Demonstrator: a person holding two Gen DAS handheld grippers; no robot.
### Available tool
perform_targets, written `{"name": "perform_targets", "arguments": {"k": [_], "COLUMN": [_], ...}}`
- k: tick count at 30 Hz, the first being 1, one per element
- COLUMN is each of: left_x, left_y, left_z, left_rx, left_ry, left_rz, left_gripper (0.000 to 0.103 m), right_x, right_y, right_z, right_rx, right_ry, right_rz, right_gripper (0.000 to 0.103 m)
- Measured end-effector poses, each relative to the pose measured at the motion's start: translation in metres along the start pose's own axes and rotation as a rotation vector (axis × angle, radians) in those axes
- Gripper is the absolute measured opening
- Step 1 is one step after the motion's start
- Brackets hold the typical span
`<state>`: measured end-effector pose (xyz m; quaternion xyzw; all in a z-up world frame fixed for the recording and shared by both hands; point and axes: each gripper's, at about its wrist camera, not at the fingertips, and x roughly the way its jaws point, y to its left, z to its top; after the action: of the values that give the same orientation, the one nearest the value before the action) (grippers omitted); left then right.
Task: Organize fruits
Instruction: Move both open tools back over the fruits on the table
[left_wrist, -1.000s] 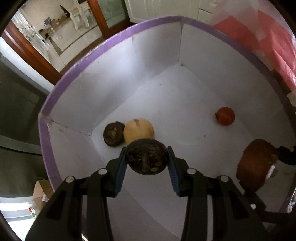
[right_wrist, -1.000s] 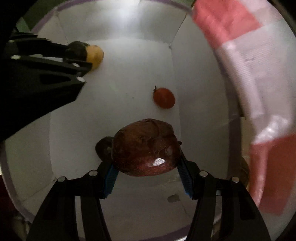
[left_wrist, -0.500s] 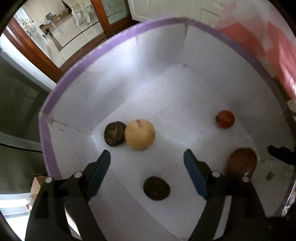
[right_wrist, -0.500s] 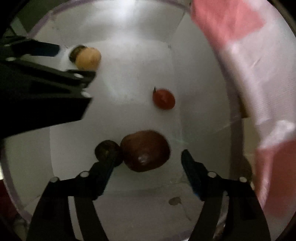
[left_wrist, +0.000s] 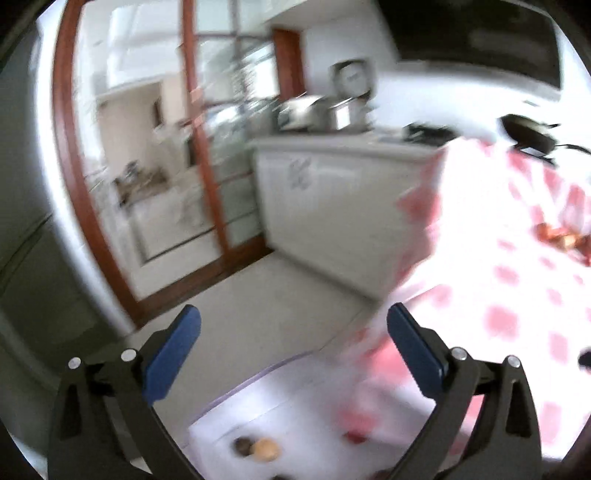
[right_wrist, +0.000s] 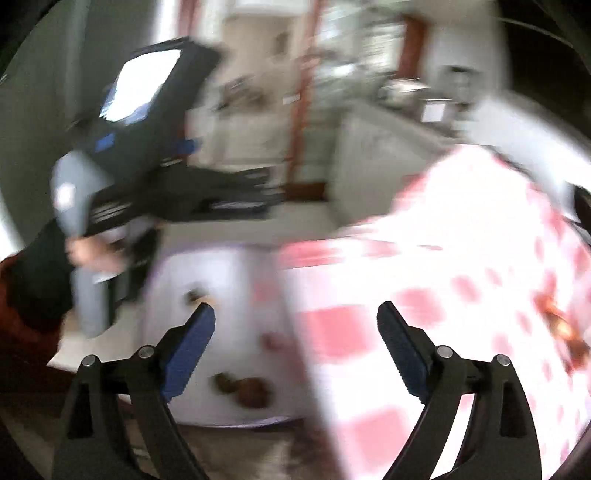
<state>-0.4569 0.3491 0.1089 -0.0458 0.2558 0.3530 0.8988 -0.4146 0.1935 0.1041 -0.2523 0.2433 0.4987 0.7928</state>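
Note:
Both views are blurred by motion. My left gripper (left_wrist: 293, 332) is high above the white box with a purple rim (left_wrist: 258, 373); its jaws are opening with nothing between them. Low in that view lie a dark fruit (left_wrist: 242, 445), a yellow fruit (left_wrist: 265, 448) and a red fruit (left_wrist: 354, 435) in the box. My right gripper (right_wrist: 295, 325) is also opening and holds nothing. Below it in the box (right_wrist: 229, 280) rest a small dark fruit (right_wrist: 221, 382), a big brown-red fruit (right_wrist: 255, 394) and the red fruit (right_wrist: 273, 339).
A table with a red-and-white checked cloth (right_wrist: 443, 295) stands right of the box, with more fruit (right_wrist: 561, 325) on it. In the right wrist view a hand (right_wrist: 88, 254) carries the left gripper at upper left. Floor, cabinets and a wood-framed door lie beyond.
Both grippers let go of their fruits, a dark one from the left and a brown-red one from the right, into the box. Both then opened wide, rose and tilted up.

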Motion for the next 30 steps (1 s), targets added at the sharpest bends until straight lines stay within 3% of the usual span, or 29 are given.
{"name": "perform_targets", "arguments": {"k": [7, 11, 16, 20, 23, 27, 30], "left_x": [-0.020, 0.001, 0.034, 0.060, 0.083, 0.121, 0.148], "left_y": [-0.146, -0.243, -0.359, -0.435, -0.471, -0.481, -0.470], "left_z": [0.042, 0.049, 0.050, 0.056, 0.065, 0.077, 0.080], "left_rx": [0.155, 0.199, 0.226, 0.202, 0.171, 0.059, -0.022], "left_ry": [-0.090, -0.060, -0.006, 0.030, 0.048, 0.099, 0.152], "left_rz": [-0.207, -0.345, -0.496, -0.523, -0.511, -0.474, -0.442], "left_gripper": [0.101, 0.101, 0.101, 0.101, 0.101, 0.101, 0.101], "right_x": [-0.050, -0.065, -0.079, -0.079, -0.073, -0.053, -0.027], "right_y": [-0.149, -0.218, -0.299, -0.371, -0.415, -0.440, -0.450], "right_z": [-0.057, -0.107, -0.179, -0.219, -0.237, -0.226, -0.203], "right_rx": [0.401, 0.557, 0.717, 0.851, 0.954, 0.958, 0.889], "right_ry": [0.003, 0.031, 0.074, 0.107, 0.130, 0.122, 0.137], "right_rz": [-0.346, -0.480, -0.580, -0.642, -0.664, -0.600, -0.589], "right_gripper": [0.087, 0.087, 0.087, 0.087, 0.087, 0.087, 0.079]}}
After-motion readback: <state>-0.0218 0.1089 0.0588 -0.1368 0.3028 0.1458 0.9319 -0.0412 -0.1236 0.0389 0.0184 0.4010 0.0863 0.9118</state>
